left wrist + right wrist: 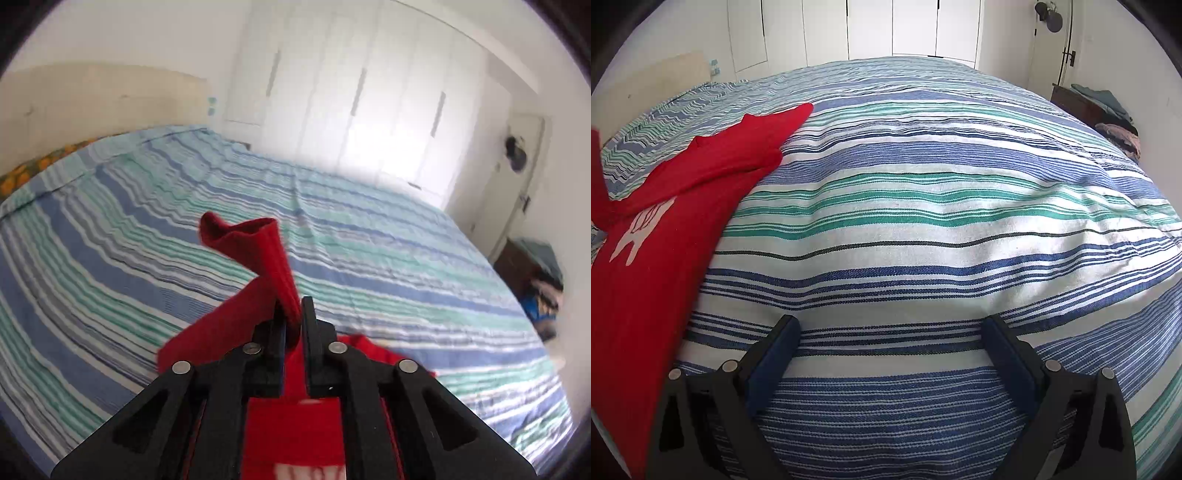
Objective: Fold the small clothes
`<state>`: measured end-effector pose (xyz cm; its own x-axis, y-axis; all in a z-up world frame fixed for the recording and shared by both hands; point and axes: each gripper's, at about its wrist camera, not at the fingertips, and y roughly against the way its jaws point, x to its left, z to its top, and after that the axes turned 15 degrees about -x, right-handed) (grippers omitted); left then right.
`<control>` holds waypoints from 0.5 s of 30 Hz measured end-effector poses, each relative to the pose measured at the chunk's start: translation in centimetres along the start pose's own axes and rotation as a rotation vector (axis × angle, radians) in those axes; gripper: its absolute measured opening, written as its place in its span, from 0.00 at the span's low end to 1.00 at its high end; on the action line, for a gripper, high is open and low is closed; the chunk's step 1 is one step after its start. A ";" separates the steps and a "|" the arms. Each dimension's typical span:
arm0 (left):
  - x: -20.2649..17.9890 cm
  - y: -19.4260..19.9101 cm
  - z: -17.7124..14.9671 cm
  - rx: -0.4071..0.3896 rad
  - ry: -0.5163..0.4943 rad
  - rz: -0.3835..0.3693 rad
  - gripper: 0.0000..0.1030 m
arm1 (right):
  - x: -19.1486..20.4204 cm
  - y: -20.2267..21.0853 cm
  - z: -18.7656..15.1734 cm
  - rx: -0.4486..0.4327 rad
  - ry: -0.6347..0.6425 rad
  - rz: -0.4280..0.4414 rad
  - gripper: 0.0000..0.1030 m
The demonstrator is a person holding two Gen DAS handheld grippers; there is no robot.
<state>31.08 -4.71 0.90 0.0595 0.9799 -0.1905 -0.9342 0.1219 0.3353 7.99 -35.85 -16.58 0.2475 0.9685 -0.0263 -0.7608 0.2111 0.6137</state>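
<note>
My left hand-held gripper (293, 319) is pinching a strip of the red shirt (258, 266). The fabric stands up between the two black fingers, and the loose end curls over just ahead of the tips. It looks like a sleeve or a side edge, lifted clear of the bed so it can be carried across the body of the garment for a fold; that is my reading, not something the view proves. More red cloth, with a patch of white print, lies directly beneath this hand-held gripper.

My right hand-held gripper (890, 350) is spread wide with nothing between its fingers. It hovers over bare bedding, well to the right of the shirt, which I take to mean it is waiting until the other side needs folding.

From the right wrist view, the red shirt (657, 236) lies mostly flat on the bed, off to the left of that hand-held gripper, white print facing up.

The surface is a wide bed (923, 229) under a cover striped blue, green and white, slightly rumpled. Beyond it stand white wardrobe doors (354, 88), and a heap of clothes (1115, 114) sits at the far right.
</note>
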 end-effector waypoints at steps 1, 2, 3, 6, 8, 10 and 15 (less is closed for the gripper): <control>-2.6 -0.6 -2.0 0.049 -0.039 -0.035 0.40 | 0.0 0.0 0.0 0.001 0.000 0.000 0.95; -5.2 -0.9 -4.9 0.117 -0.085 -0.067 0.72 | 0.0 0.0 0.0 0.002 -0.001 0.000 0.95; -7.2 -1.0 -7.7 0.177 -0.129 -0.096 0.76 | 0.0 0.0 0.0 0.004 -0.001 0.000 0.95; -9.7 1.1 -16.5 0.344 -0.269 -0.193 0.66 | 0.0 0.0 0.0 0.006 -0.004 0.002 0.95; -8.8 3.4 -19.2 0.391 -0.324 -0.218 0.65 | 0.0 0.1 0.0 0.006 -0.006 0.003 0.95; -5.9 4.9 -19.0 0.406 -0.330 -0.205 0.65 | -0.1 0.0 0.0 0.006 -0.006 0.004 0.95; 9.2 4.1 -12.2 0.368 -0.108 0.019 0.65 | 0.0 -0.1 0.0 0.008 -0.004 0.004 0.96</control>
<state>23.52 2.83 -10.76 0.0989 0.9911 -0.0893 -0.7477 0.1332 0.6506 8.06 -35.84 -16.63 0.2469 0.9688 -0.0213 -0.7569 0.2065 0.6200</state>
